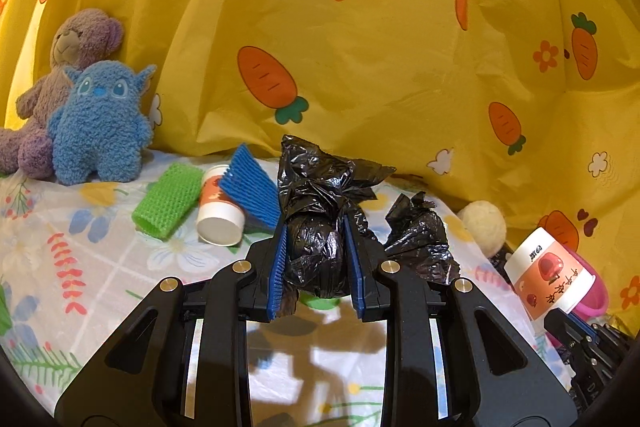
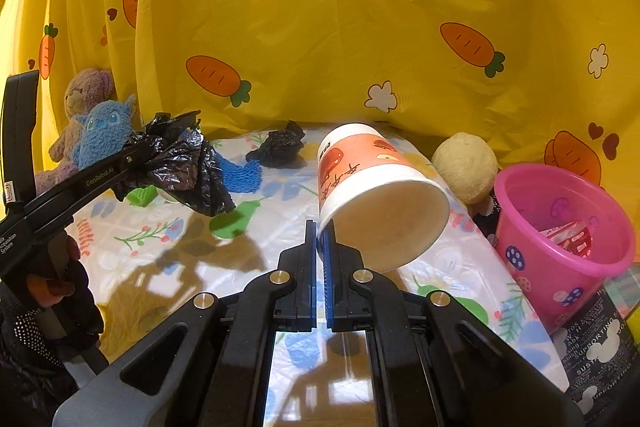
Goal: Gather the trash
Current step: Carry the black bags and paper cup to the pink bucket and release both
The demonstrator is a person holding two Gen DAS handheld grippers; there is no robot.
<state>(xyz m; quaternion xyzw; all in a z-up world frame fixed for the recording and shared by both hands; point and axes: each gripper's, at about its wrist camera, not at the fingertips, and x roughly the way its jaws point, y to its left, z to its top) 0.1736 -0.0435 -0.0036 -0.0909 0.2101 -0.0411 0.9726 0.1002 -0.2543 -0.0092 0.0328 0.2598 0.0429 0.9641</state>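
My left gripper point(image 1: 316, 251) is shut on a crumpled black plastic bag point(image 1: 320, 219) and holds it above the floral table sheet; it also shows in the right wrist view point(image 2: 184, 163). My right gripper point(image 2: 319, 239) is shut on the rim of an orange-and-white paper cup point(image 2: 376, 187), held tilted above the table; the cup shows in the left wrist view point(image 1: 548, 275). A pink bin point(image 2: 560, 239) with red wrappers inside stands right of the cup. A second black bag point(image 1: 420, 235) lies on the table, also in the right wrist view point(image 2: 280, 147).
A green foam net point(image 1: 168, 199), another paper cup point(image 1: 218, 207) on its side and a blue foam net point(image 1: 252, 187) lie at the back left. A blue plush point(image 1: 100, 123) and purple bear point(image 1: 72, 47) sit against the yellow carrot curtain point(image 1: 360, 47). A cream plush ball point(image 2: 466, 165) lies behind the bin.
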